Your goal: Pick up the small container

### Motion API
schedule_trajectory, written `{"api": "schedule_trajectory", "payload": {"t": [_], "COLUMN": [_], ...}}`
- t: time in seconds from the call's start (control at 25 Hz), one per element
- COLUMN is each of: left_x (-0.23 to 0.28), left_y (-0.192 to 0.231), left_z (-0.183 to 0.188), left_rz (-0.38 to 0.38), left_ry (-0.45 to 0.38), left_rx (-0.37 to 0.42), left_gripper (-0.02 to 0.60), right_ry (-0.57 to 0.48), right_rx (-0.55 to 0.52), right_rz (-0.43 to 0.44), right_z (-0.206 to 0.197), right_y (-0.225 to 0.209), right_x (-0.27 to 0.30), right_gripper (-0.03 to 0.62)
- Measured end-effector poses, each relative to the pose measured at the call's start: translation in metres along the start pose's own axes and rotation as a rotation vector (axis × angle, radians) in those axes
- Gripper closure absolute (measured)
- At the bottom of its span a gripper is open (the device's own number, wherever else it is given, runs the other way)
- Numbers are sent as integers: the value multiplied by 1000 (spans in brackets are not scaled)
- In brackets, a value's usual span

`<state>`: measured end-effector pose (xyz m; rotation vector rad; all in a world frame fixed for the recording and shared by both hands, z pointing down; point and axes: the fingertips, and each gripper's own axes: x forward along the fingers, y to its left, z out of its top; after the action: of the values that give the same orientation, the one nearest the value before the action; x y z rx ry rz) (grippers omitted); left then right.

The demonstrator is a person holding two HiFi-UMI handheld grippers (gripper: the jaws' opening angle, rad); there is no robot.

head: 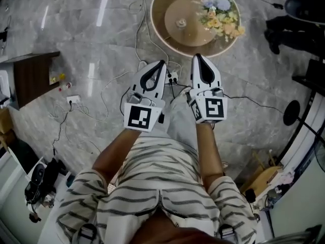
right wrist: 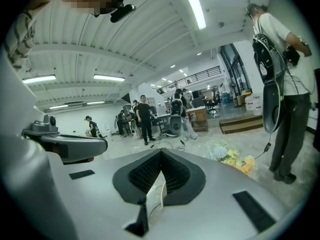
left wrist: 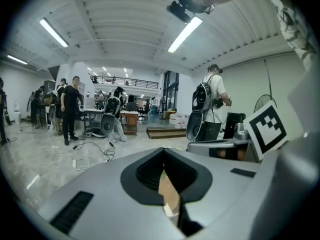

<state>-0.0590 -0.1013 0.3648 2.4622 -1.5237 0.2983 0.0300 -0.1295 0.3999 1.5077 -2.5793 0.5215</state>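
A round wooden table (head: 158, 29) stands on the floor ahead of me, with a small pale object (head: 180, 23) at its middle, too small to make out. Both grippers are held out at waist height, short of the table and pointing toward it. My left gripper (head: 161, 62) has its jaws together with nothing between them, tips meeting in the left gripper view (left wrist: 163, 149). My right gripper (head: 197, 56) is shut and empty too, tips closed in the right gripper view (right wrist: 161, 150).
A bunch of flowers (head: 219, 11) lies on the table's right side, also seen low in the right gripper view (right wrist: 232, 159). Cables (head: 101, 100) and a power strip (head: 72, 99) lie on the marble floor. A dark desk (head: 33, 75) stands left, black stands (head: 292, 112) right. A person with a backpack (right wrist: 280, 84) stands nearby.
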Motion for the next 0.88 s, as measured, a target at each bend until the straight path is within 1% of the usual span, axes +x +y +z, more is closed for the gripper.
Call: {"api": "schedule_trajectory", "payload": {"t": [0.12,0.2,0.4,0.52,0.68,0.88], "left_x": [27,43,69,81,96,114], "left_y": [18,29,45,54,63,63], "left_z": [-25,-39,-70,-101,-137,-179], "left_rz": [-28,-30,-41,-57,-55,-61], "left_ry": [36,48,78,121,163,192], "left_rx": [-19,-36,-51,-55,-65,-92], "left_gripper": [583,583,583,583,583,584], "right_ry": [19,25,49,66,87,110], "right_rx": [17,22,16,31,26,16], "right_rz": [-41,-62,-99,-130,-130,-137], "right_z": [-21,-36,-80,-111,-145,-189], "right_y": [-11,-19,-39,-52,-65,-87], "right_x": [39,60,98,119,144,167], "right_gripper": [589,589,589,589,591,591]}}
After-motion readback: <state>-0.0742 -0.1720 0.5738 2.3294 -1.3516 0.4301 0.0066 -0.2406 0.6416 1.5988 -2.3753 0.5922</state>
